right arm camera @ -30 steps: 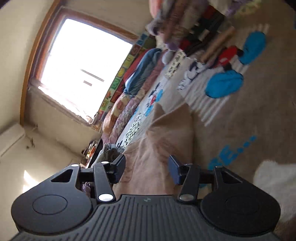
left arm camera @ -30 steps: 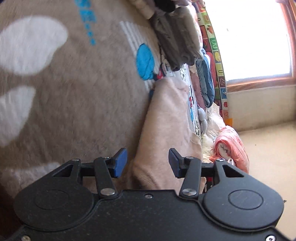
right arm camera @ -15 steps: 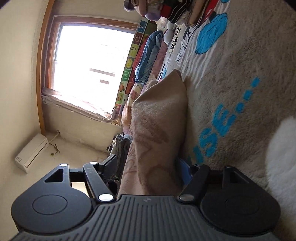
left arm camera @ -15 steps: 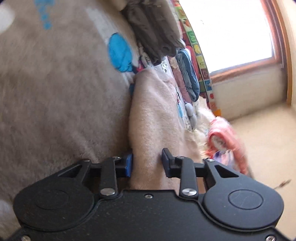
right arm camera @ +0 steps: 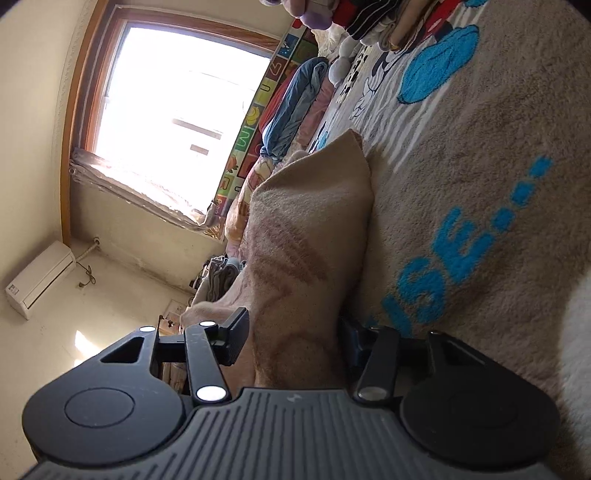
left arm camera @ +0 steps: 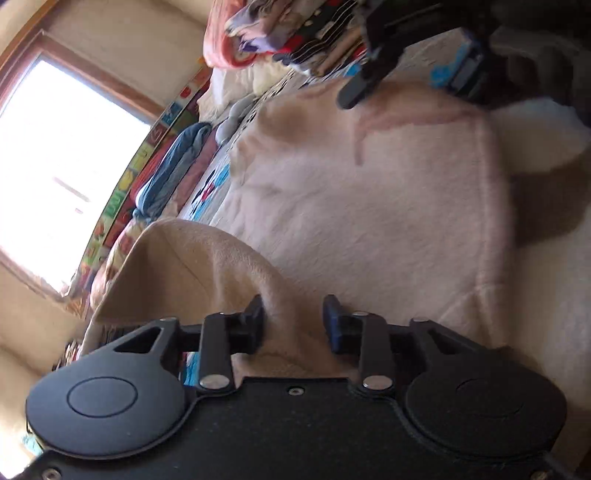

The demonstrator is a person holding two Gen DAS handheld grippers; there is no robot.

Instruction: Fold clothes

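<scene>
A beige fleece garment (left arm camera: 369,203) lies spread on a plush grey-brown blanket (right arm camera: 480,184) with blue letters. My left gripper (left arm camera: 295,321) is at its near edge. A raised fold of the cloth runs between its jaws, which are opening, and the pads look slack on it. At the far edge is my right gripper (left arm camera: 410,77). In its own view the right gripper (right arm camera: 295,339) straddles a thick fold of the garment (right arm camera: 306,229). Its jaws are closing and both pads touch the cloth. The right finger is partly hidden by the fabric.
A pile of folded clothes (left arm camera: 295,26) sits at the far end of the blanket. A blue bundle (right arm camera: 295,99) and a colourful mat edge (right arm camera: 251,125) lie toward the bright window (right arm camera: 177,103). A white wall unit (right arm camera: 37,280) is beyond.
The left gripper closed on the garment's edge, swung round with a fold lifted, and its jaws have parted again. The right gripper sank around the garment's fold and its jaws narrowed.
</scene>
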